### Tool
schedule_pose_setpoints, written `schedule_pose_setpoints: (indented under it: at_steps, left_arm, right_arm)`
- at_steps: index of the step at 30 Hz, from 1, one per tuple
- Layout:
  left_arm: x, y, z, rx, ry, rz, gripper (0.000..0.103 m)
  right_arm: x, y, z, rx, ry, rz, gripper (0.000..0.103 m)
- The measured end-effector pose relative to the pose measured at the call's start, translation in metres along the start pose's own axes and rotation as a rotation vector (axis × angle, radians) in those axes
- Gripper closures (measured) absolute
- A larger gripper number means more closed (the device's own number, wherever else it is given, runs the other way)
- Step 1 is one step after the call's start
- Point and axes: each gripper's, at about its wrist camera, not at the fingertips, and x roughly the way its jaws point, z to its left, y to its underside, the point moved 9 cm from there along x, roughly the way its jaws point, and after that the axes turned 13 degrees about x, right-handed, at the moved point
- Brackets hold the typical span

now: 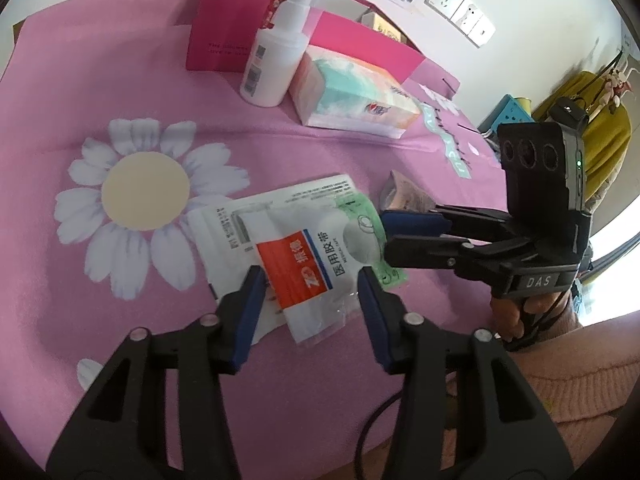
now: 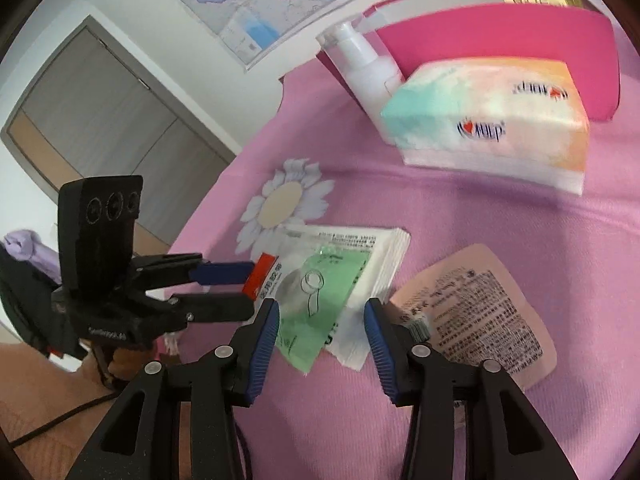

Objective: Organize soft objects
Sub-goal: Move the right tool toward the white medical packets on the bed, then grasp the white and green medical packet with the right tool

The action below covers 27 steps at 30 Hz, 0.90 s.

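both jaws part-open, over packets [image 1: 304,248] (nothing gripped)

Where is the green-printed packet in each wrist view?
Left wrist: the green-printed packet lies right of centre, partly under the red-labelled tape packet.
Right wrist: it sits low at centre, near the lower edge of the packet stack.
Shared landmark: the tissue pack behind it.

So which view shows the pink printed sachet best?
The right wrist view: the pink printed sachet lies flat, its text side nearly whole. The left wrist view shows only a corner behind the right gripper.
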Motion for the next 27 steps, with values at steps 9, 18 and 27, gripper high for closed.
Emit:
schedule_pose_setpoints:
  at_steps: [9, 18, 27]
  left_arm:
    - [0.008, -0.006, -0.011, 0.004, 0.029, -0.003, 0.070]
    - [0.000, -0.033, -0.020, 0.050, 0.025, -0.055, 0.070]
    - [-0.035, -0.093, -0.018, 0.115, -0.022, -0.168, 0.070]
  right_arm:
    - [0.001, -0.008, 0.004, -0.009, -0.006, -0.032, 0.075]
    - [-0.024, -0.025, 0.012, -0.042, -0.016, -0.093, 0.084]
    - [-0.065, -0.073, 0.038, -0.119, -0.051, -0.209, 0.087]
